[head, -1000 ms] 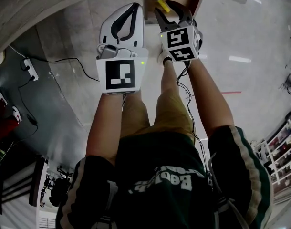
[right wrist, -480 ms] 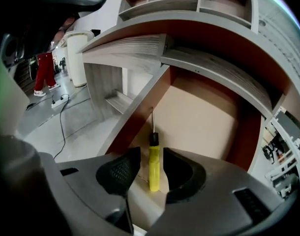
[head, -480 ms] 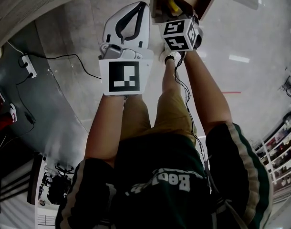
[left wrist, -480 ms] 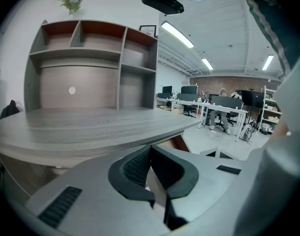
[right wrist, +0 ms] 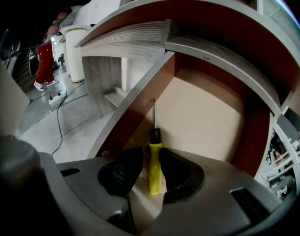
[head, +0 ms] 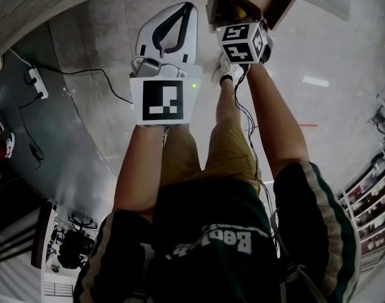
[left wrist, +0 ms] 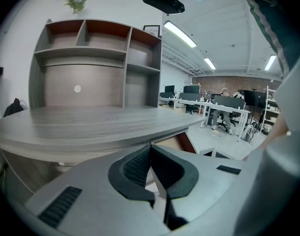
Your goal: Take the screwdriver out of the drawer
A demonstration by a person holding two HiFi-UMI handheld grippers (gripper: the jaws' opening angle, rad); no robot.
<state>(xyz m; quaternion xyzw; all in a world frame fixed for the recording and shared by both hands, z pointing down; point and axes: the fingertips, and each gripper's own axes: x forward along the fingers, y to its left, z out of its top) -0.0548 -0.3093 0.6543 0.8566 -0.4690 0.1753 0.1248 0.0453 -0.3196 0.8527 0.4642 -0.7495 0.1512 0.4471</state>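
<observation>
The screwdriver, yellow-handled with a black collar and thin shaft, lies on the beige floor of the open drawer beside its left wall. My right gripper reaches down into the drawer with the handle between its jaws, which are closing; a thin gap still shows at the left pad. In the head view its marker cube covers the jaws, and a bit of yellow screwdriver shows in the drawer. My left gripper hangs left of the drawer, shut and empty, tips touching.
The grey curved desktop carries a shelf unit and overhangs the drawer. A power strip with a black cable lies on the floor at left. Office desks with seated people stand far off.
My right gripper has dropped from above the drawer's edge down into it, and its cube now covers the jaws and most of the screwdriver. The left gripper has barely shifted.
</observation>
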